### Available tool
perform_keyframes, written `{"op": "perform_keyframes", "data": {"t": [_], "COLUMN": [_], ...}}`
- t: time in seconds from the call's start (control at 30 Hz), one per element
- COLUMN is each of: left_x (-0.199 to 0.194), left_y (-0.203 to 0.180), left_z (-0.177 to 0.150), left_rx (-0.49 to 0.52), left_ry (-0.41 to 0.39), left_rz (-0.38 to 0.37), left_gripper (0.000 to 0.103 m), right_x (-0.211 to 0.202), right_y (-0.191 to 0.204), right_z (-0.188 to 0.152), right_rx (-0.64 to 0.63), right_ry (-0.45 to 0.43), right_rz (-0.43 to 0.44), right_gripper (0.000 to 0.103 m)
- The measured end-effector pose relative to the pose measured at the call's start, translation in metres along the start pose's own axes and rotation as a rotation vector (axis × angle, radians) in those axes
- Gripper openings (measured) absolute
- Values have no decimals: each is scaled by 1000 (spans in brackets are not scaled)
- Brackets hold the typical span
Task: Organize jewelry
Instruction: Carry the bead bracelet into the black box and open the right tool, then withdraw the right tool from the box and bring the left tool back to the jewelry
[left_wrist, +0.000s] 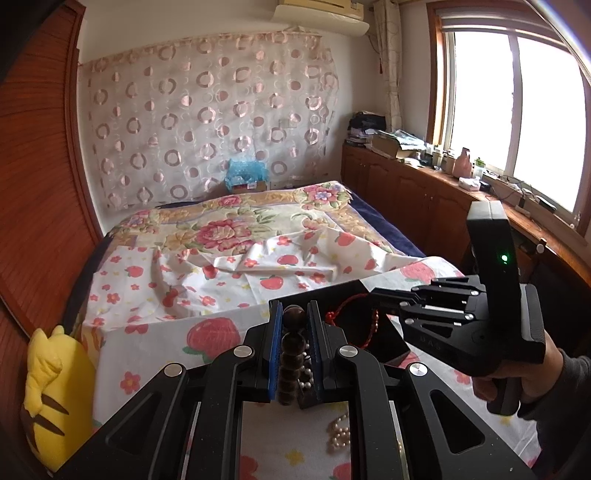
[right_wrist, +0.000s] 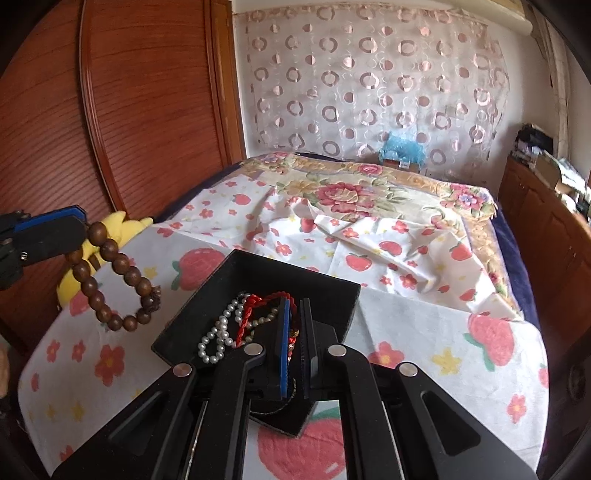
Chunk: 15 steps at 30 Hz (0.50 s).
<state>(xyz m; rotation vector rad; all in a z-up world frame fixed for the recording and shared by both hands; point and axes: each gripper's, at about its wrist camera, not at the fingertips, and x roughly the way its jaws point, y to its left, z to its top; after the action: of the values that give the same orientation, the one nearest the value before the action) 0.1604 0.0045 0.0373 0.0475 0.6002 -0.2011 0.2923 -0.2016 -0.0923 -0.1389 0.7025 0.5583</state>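
right wrist view: the left gripper (right_wrist: 79, 225) sat at nine o'clock, clenched on the brown bead bracelet (right_wrist: 114, 275), which hung in the air in a loop, up and left of the black tray (right_wrist: 325, 291) on the bed (right_wrist: 443, 354). the tray lay toward four o'clock from the beads. the right gripper (right_wrist: 295, 332) was nearer, right over the tray, pinching something red and small, hard to make out. a pearl string (right_wrist: 218, 334) and red cord (right_wrist: 258, 306) lay inside. the tray's near end was hidden by the gripper.
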Motion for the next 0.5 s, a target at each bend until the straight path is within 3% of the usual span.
{"op": "perform_keyframes", "data": {"t": [0.13, 0.23, 0.5], "left_x": [5, 14, 35], "left_y": [1, -3, -16], "left_z": [7, 17, 22], "left_rx": [2, 5, 20], "left_ry": [-3, -7, 17], "left_rz": [0, -2, -3], "left_gripper": [12, 12, 12], "right_x": [-2, -4, -13], "right_y": [-5, -11, -17], "right_z": [-1, -2, -9], "right_rx": [8, 24, 29], "right_ry": [12, 17, 13], "right_rz": [10, 26, 41], "right_gripper": [8, 17, 18]}}
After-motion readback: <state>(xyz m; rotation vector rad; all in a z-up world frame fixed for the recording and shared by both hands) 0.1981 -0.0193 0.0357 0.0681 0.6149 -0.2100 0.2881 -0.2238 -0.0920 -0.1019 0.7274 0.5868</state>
